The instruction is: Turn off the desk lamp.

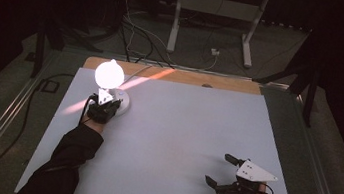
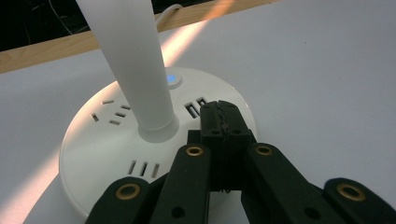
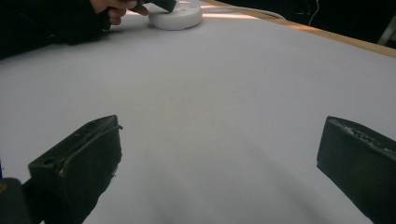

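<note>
A white desk lamp stands at the table's far left, its glowing head (image 1: 109,73) lit. Its round base (image 2: 116,140) carries socket slots, USB ports and a small blue-lit button (image 2: 173,79); a white stem (image 2: 135,70) rises from the middle. My left gripper (image 2: 223,116) is shut, its joined tips resting over the base just right of the stem, near the USB ports. In the high view the left gripper (image 1: 104,108) sits against the base. My right gripper (image 1: 221,170) rests open at the near right over bare table, nothing between its jaws. The lamp base (image 3: 176,16) is far off in the right gripper view.
A white sheet (image 1: 174,137) covers the table, with a wooden strip (image 1: 212,80) at the far edge. The lamp's cord runs off the back. Cables and a white frame stand (image 1: 216,12) lie on the dark floor beyond.
</note>
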